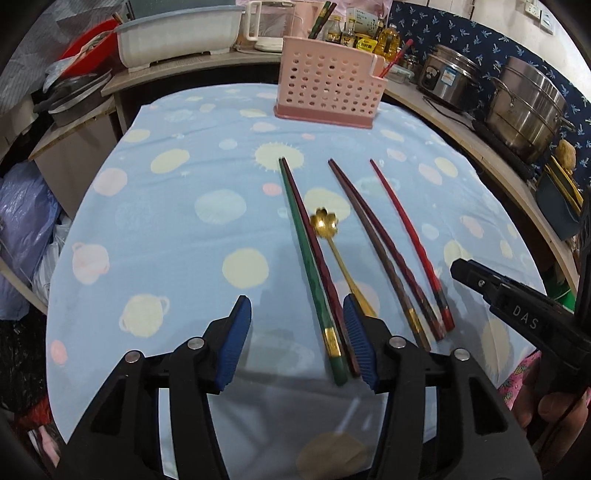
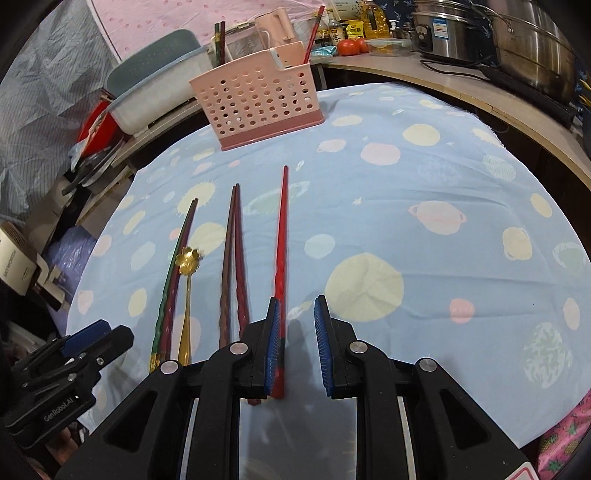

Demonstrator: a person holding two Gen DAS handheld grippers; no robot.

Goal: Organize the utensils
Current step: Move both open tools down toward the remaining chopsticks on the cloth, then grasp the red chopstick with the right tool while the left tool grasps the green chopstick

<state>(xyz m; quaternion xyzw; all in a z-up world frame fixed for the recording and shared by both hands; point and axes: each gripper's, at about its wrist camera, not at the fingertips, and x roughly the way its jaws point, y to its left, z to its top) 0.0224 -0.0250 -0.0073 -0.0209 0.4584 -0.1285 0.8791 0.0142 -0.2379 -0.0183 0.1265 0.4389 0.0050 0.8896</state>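
Observation:
On the blue spotted cloth (image 1: 177, 206) lie a green and dark red chopstick pair (image 1: 306, 251), a gold flower spoon (image 1: 325, 221), a brown pair (image 1: 373, 243) and a single red chopstick (image 1: 410, 243). My left gripper (image 1: 299, 343) is open and low over the cloth. The green pair's thick ends lie between its pads, close to the right one. My right gripper (image 2: 298, 347) is open, and the red chopstick (image 2: 281, 251) runs along the inner face of its left pad. The pink perforated basket (image 2: 258, 99) stands at the far edge with a few chopsticks upright in it.
Behind the table a counter holds a white and blue basin (image 1: 177, 37), bottles (image 1: 354, 33), a rice cooker (image 1: 450, 77) and a steel pot (image 1: 524, 107). Bags and clutter fill the floor at the left (image 1: 26, 229). The cloth's right half (image 2: 443, 221) bears nothing.

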